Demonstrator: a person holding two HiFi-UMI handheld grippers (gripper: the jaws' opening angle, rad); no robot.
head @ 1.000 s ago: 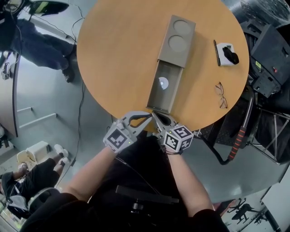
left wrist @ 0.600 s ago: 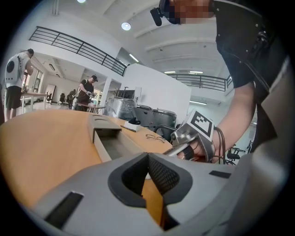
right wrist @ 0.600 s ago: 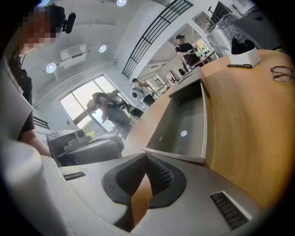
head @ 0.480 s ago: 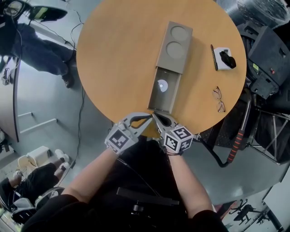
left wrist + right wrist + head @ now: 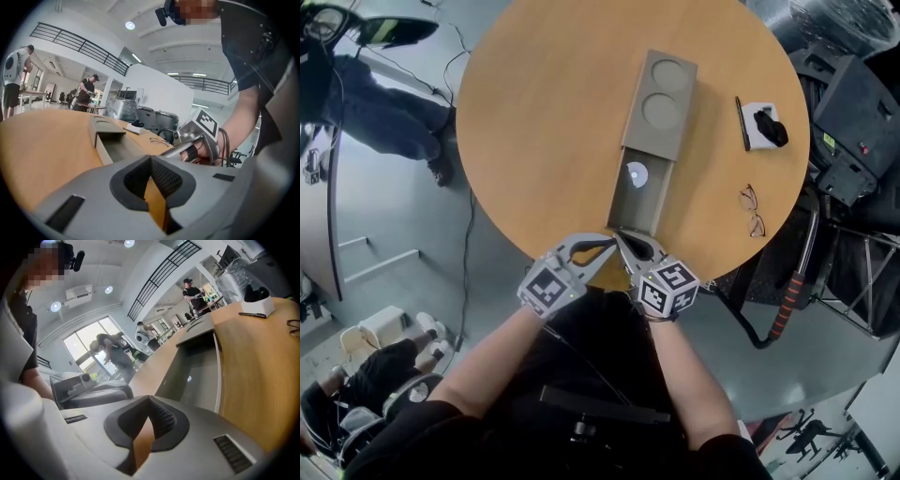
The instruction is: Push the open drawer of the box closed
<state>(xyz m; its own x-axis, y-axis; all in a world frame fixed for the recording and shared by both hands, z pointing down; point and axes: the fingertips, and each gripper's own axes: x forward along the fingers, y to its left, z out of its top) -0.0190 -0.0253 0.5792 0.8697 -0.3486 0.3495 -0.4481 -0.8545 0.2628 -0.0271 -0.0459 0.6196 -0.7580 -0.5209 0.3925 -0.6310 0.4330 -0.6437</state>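
- Left gripper (image 5: 149,158) and right gripper (image 5: 149,398): each pair of jaws is pressed together on nothing, the two tips side by side.
- Just ahead of both tips: one drawer (image 5: 639,199), pulled out. It looks light, rigid and free-sliding; press its front panel.
- Beyond: one box (image 5: 661,94), which might skid on the table (image 5: 534,122).

Ahead of the right gripper (image 5: 621,236), the white round thing (image 5: 637,174) in the drawer (image 5: 643,202) is too small to identify; the desk (image 5: 544,112) is cut off at its far rim.
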